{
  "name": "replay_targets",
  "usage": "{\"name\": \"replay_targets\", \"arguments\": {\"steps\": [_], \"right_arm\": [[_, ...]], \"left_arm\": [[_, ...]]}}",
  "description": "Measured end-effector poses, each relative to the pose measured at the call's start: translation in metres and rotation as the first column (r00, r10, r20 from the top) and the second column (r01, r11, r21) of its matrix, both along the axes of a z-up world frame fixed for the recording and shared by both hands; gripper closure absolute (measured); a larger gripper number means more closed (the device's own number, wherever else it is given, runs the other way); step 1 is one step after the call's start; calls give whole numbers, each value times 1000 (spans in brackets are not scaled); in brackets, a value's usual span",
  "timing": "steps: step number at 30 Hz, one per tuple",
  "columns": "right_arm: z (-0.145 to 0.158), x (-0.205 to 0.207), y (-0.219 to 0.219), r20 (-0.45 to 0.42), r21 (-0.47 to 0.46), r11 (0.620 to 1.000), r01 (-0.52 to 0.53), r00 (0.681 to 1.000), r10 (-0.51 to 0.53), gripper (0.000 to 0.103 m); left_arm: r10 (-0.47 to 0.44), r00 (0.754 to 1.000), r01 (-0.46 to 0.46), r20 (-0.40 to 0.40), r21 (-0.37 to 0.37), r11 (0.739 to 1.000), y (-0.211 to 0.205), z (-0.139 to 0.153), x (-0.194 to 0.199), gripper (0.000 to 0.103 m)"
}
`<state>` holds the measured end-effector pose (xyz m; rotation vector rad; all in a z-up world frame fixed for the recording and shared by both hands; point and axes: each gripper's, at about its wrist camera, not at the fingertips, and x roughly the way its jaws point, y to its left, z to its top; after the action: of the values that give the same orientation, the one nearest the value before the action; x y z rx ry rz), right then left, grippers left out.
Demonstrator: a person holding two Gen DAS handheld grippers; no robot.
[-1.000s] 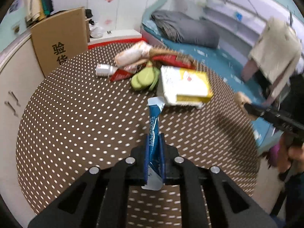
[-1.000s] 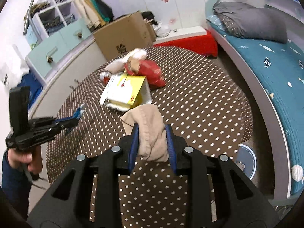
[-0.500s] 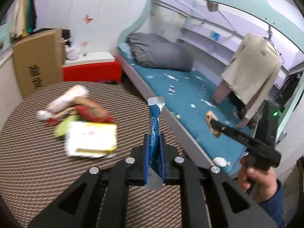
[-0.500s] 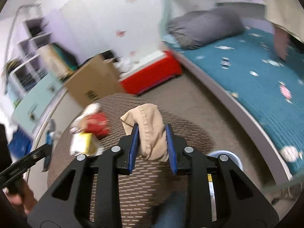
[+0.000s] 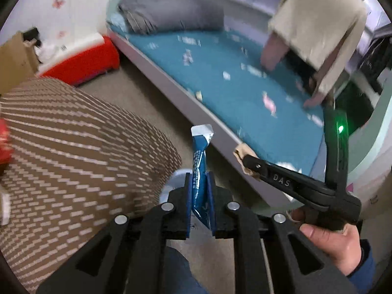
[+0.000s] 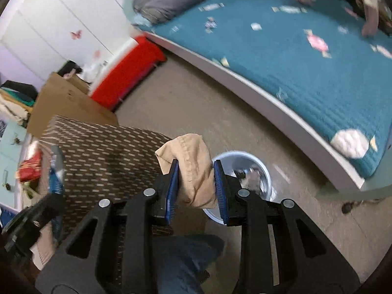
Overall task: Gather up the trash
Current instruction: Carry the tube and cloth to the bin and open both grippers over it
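My left gripper [image 5: 199, 178] is shut on a blue wrapper [image 5: 200, 161] that stands upright between the jaws, past the table's edge. My right gripper [image 6: 196, 171] is shut on a crumpled tan paper wad [image 6: 191, 161], above and left of a pale blue trash bin [image 6: 254, 171] on the floor with trash inside. In the left wrist view the right gripper [image 5: 245, 158] shows to the right with the tan wad [image 5: 242, 150] at its tip. In the right wrist view the left gripper's blue wrapper [image 6: 55, 178] shows at the left.
A round table with a brown dotted cloth [image 5: 61, 152] is at the left, with red trash [image 6: 30, 166] on it. A bed with a teal cover [image 6: 306, 56] runs along the right. A red box [image 6: 129, 71] and a cardboard box [image 6: 66, 103] stand by the wall.
Both grippers have swung away from the table toward the floor by the bed, still holding their items. The trash bin has come into view under the right gripper.
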<state>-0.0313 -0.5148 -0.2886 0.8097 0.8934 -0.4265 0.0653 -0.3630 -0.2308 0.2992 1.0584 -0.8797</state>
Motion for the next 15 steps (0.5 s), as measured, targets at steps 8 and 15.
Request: {"name": "replay_targets", "arguments": {"steps": [8,15], "right_arm": [[-57,17,-19,-66,111,994,18,998,-10,75],[-84,14,-25,-98,184,979,84,993,-66,16]], "left_arm": [[-49,995,58,-82,116,992,-55,-39,18,89],[-53,997,62,-64,146,987,-75,-42,24,24]]}}
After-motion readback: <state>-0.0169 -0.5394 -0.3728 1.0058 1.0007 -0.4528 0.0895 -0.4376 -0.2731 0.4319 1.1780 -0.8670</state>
